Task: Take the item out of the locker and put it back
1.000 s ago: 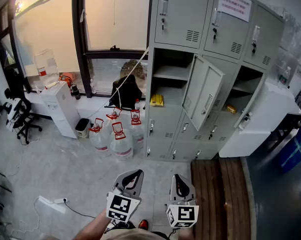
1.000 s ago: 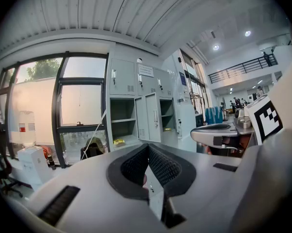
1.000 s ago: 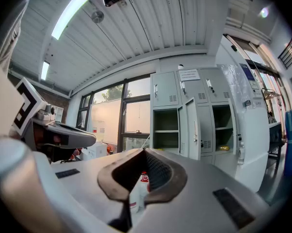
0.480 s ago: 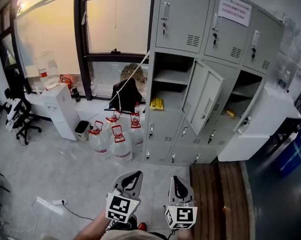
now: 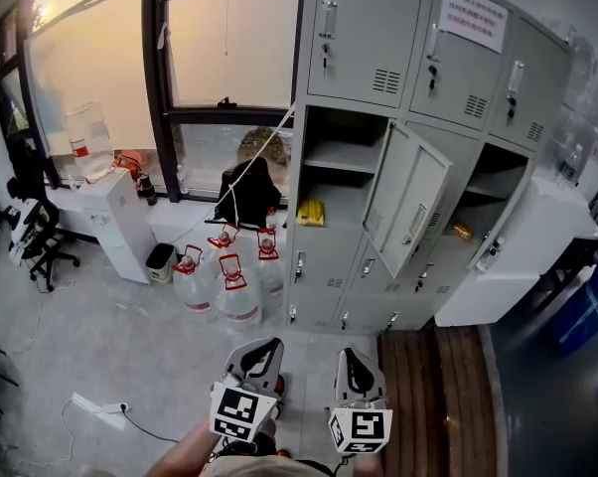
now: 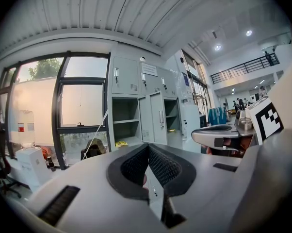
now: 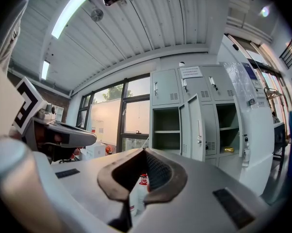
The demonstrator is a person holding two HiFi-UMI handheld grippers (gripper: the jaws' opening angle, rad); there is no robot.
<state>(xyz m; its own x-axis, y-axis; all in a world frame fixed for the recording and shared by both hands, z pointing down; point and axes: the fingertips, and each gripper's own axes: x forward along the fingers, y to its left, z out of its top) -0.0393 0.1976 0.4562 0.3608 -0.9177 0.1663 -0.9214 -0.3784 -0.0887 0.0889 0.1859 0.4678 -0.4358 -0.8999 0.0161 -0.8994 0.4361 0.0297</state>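
Yellow item (image 5: 311, 213) is lying on the bottom of the open left-hand compartment of the locker (image 5: 364, 28), with that compartment's door (image 5: 410, 207) standing ajar just to its right. A second small golden thing (image 5: 463, 231) is sitting in the open compartment further right, and I cannot tell which of the two the task means. The left gripper (image 5: 263, 354) and right gripper (image 5: 357, 364) are hanging side by side low in the head view, well apart from the locker, above the pale floor (image 5: 120, 336) next to the wooden slats (image 5: 433, 386). Each gripper's own view is showing its jaws closed tip to tip, with nothing between them. Both are pointing roughly toward the locker bank, with the water bottles (image 5: 237, 296) standing off to the left of the way in. As I judge it, nothing is being carried and both things are resting inside. The taking-out is therefore looking not yet begun: closing the distance, opening a gripper, gripping, withdrawing and replacing all seem to be waiting.
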